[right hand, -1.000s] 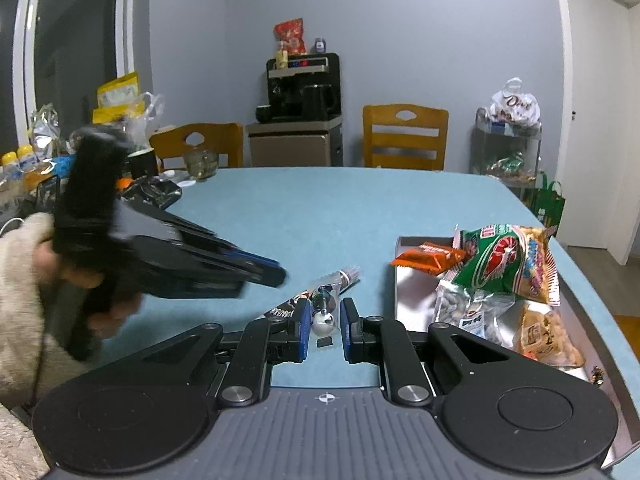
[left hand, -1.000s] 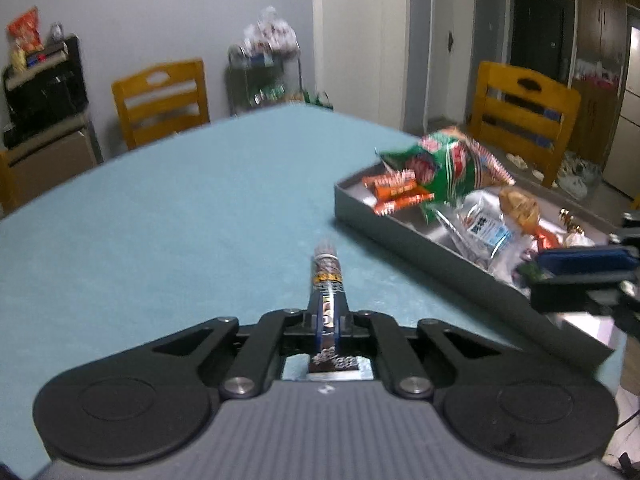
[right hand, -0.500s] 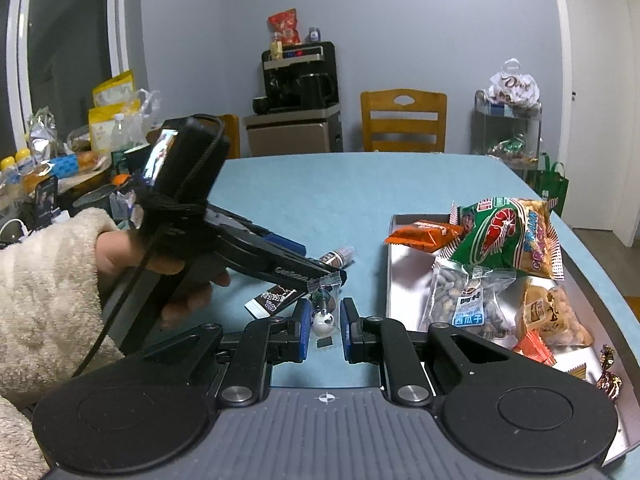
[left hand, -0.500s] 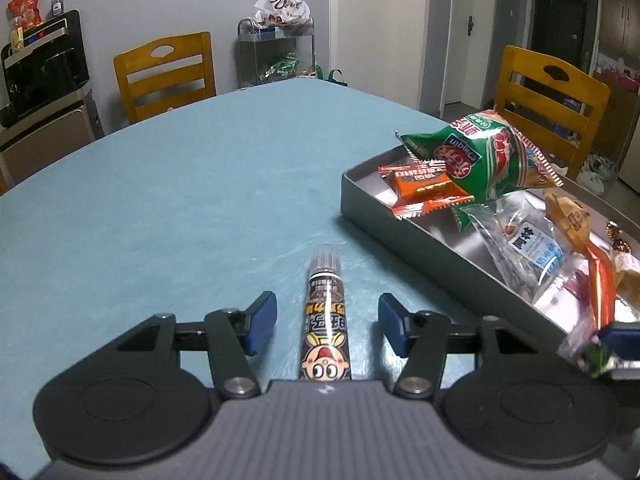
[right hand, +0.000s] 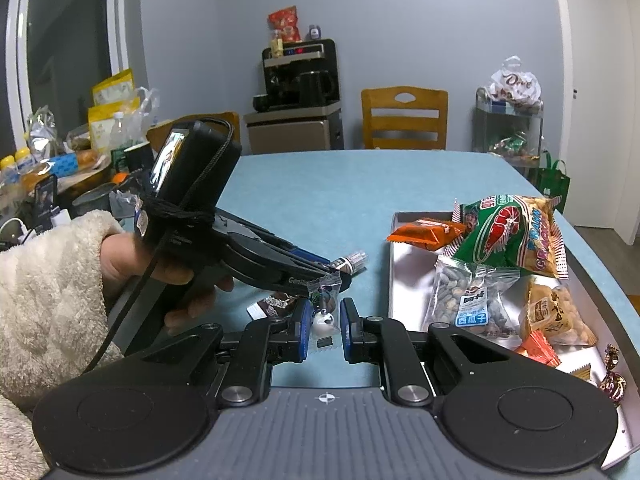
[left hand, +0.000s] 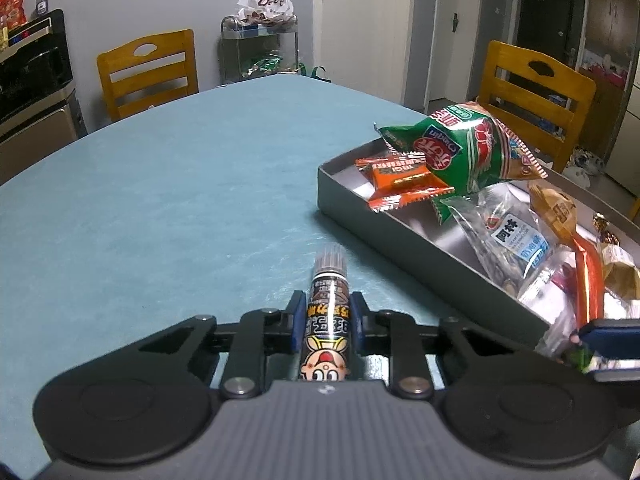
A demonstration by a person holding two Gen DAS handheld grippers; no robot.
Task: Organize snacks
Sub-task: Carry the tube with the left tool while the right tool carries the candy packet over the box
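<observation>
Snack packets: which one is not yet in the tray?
The sausage stick, between the left gripper jaws over the table; the others lie inside the tray.

sausage stick (left hand: 328,320) near end hidden under left tongs body, tray (right hand: 618,308) cut off at right edge

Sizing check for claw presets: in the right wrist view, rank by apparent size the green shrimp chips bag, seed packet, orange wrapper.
1. green shrimp chips bag
2. seed packet, nearer the camera, so perhaps flattered
3. orange wrapper, partly hidden behind the bag
</observation>
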